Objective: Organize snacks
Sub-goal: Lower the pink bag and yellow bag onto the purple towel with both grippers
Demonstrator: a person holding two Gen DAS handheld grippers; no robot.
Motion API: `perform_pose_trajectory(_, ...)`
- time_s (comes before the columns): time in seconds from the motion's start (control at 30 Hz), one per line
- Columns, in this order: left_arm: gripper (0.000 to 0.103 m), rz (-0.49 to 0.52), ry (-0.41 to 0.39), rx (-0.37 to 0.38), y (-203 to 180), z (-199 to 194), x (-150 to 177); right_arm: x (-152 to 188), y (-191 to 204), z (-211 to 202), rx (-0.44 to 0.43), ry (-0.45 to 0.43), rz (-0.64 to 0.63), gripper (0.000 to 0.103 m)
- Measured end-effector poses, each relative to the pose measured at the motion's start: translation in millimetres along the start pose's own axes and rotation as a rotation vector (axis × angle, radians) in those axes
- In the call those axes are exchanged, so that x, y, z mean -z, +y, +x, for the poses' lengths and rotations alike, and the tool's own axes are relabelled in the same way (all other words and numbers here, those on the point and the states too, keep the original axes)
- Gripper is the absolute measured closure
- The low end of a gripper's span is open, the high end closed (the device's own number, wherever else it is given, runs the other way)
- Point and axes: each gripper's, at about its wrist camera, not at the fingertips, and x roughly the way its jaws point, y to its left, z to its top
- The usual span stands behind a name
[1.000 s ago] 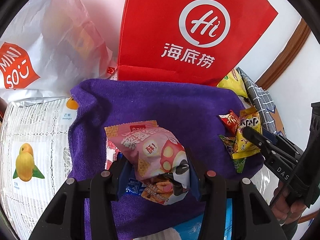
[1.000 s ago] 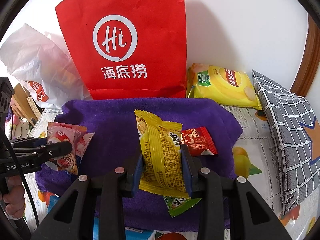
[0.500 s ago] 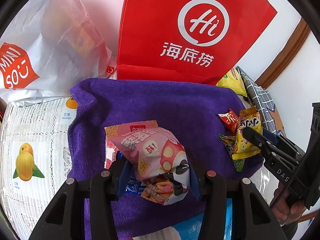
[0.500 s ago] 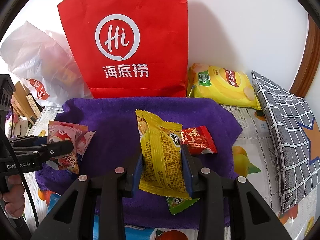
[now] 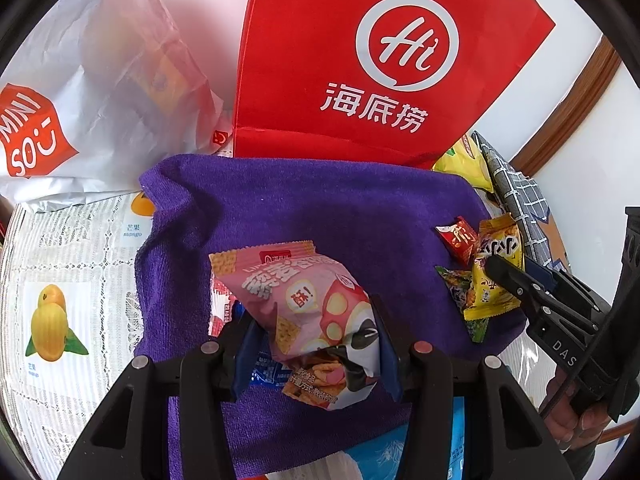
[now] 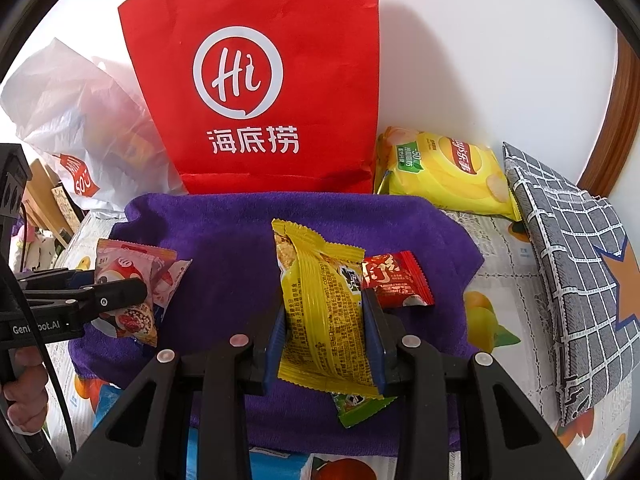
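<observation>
My left gripper (image 5: 316, 344) is shut on a pink snack packet (image 5: 304, 304) and holds it over the purple towel (image 5: 320, 208). A blue packet (image 5: 266, 372) lies under it. My right gripper (image 6: 324, 332) is shut on a yellow snack packet (image 6: 320, 304) above the towel (image 6: 224, 248). A small red packet (image 6: 394, 278) lies on the towel just right of it, and a green packet (image 6: 358, 404) lies beneath. The left gripper with the pink packet (image 6: 132, 284) shows at the left of the right wrist view.
A red paper bag (image 6: 264, 80) stands upright behind the towel against the wall. A white plastic bag (image 5: 92, 80) sits to its left. A yellow chip bag (image 6: 444, 172) and a grey checked pouch (image 6: 576, 264) lie at the right on the fruit-print tablecloth (image 5: 60, 280).
Both grippers keep their packets and have shifted only slightly; the scene is nearly the same.
</observation>
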Motion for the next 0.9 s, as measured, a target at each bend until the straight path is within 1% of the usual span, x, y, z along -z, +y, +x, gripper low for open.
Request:
perform_pose_trajectory(0.57,0.055,0.001,0.001,0.010,-1.7,-0.5,0.6,-0.1,0.1,-1.0,0.006,0.005,0.000,0.067)
perform_pose_trajectory(0.8,0.054,-0.001,0.004,0.011,-0.3,-1.3,-0.3,0.2,0.4,-2.1,0.007,0.003,-0.001,0.062)
perform_pose_trajectory(0.9,0.054,0.000,0.005,0.012,-0.6,-1.5,-0.3,-0.5,1.5,-2.2,0.009,0.002,-0.005,0.062)
